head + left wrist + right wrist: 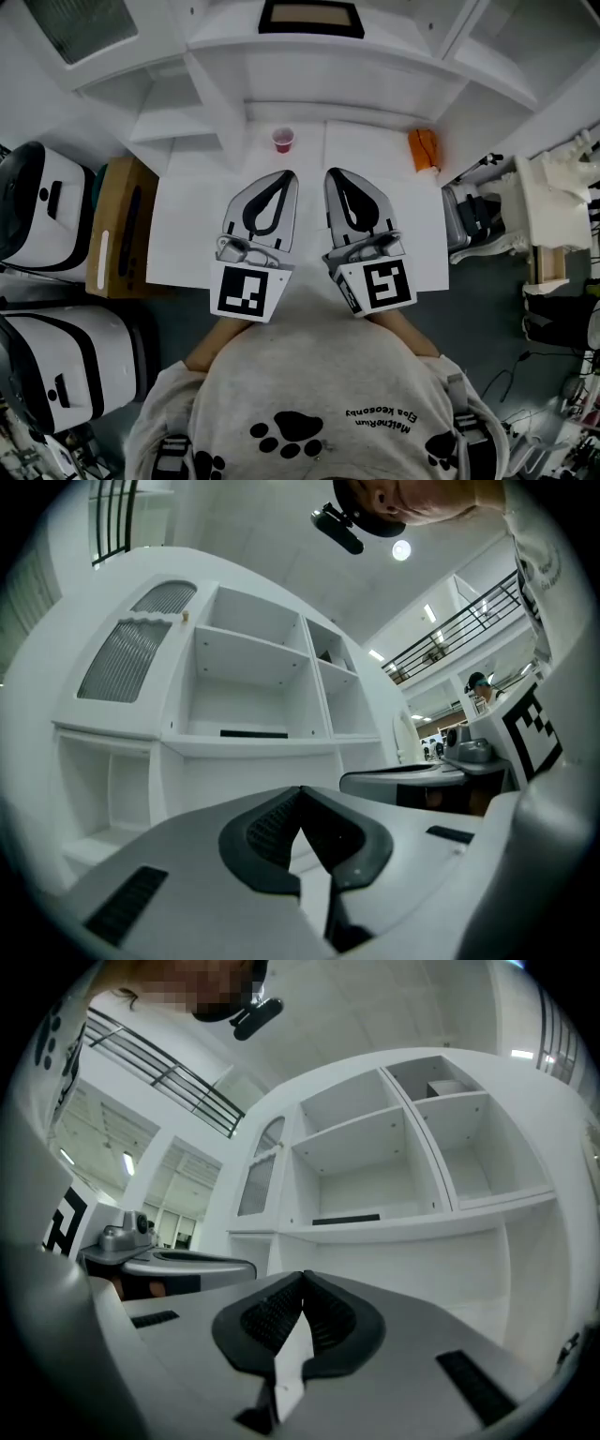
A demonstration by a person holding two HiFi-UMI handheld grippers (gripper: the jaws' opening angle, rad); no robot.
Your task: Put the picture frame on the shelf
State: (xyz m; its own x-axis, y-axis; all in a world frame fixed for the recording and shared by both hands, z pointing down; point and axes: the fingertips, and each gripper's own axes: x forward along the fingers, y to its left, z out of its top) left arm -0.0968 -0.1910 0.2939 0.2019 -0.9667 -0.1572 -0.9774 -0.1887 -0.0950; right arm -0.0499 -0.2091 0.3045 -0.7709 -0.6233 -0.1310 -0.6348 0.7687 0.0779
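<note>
Here we are with both tongs held low over the white surface (187, 225), side by side, tips pointing toward the shelf unit (394, 47). The left tongs (281, 176) are closed all the way, tip pressed to tip, and they carry nothing. In the left gripper view the dark ribbed pads (267, 832) meet at the front with only bare surface showing through the gap behind them. It's the same on the other side: the right tongs (336, 174) are closed tip to tip and empty, and the right gripper view shows their pads (328, 1321) touching at the front.

And the picture frame (310, 17)? It lies flat on the shelf, straight ahead of us and well apart from both tongs. From either gripper view we catch it edge-on, a thin dark strip on the ledge of the middle compartment.

On the surface we see a small pink cup (282, 140) near the back edge, ahead of the tips. An orange object (423, 150) sits at the back right corner. A cardboard box (120, 225) stands just beside the left edge.
</note>
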